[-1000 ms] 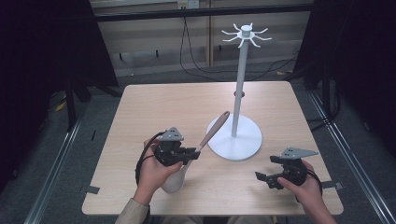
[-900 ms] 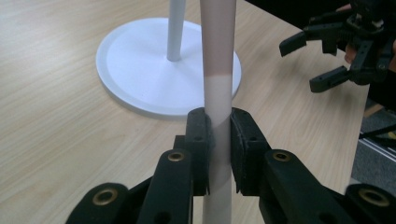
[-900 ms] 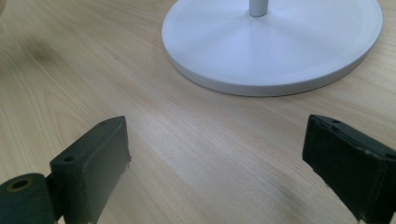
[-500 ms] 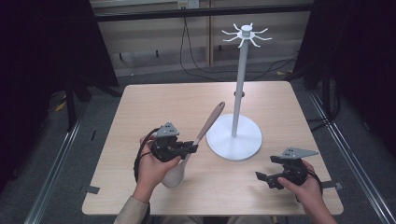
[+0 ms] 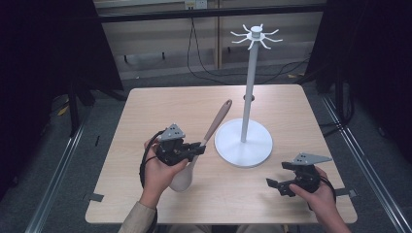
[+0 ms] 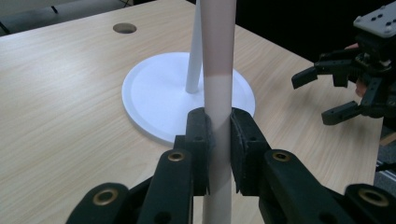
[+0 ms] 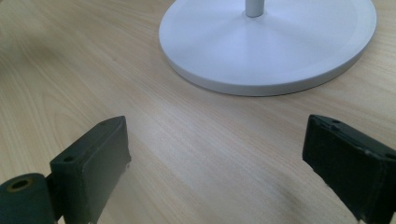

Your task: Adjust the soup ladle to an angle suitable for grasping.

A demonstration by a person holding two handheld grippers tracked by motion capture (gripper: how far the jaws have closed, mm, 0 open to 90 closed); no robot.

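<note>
1. Centre-left of the high view: the left gripper [image 5: 197, 148] is clamped on the handle of a spoon [image 5: 206, 141], which runs up and to the right from a pale bowl low beside the left hand [image 5: 160, 170] to a pinkish-brown tip near the middle of the frame.
2. In the left gripper view the grip is plain: both black jaws press the pale handle [image 6: 218, 107] from either side, and the handle rises straight up the middle of the frame, turning pinkish-brown in its upper half.
3. Just right of the spoon in the high view stands the white stand [image 5: 245, 143], a round base on the wooden table [image 5: 160, 111] with a slim pole climbing to a ring of hooks at upper centre.
4. The spoon's upper end leans toward that pole but stays apart from it; the handle crosses just beside the left rim of the base.
5. Lower right of the high view: the right gripper [image 5: 279, 177] sits low over the table in the right hand [image 5: 318, 194], jaws pointing left.
6. The right gripper view shows those jaws spread wide with bare wood between them, and the stand's base [image 7: 266, 42] across the top of the frame, well ahead of the pads.
7. The right gripper also appears at the right edge of the left gripper view, jaws parted.
</note>
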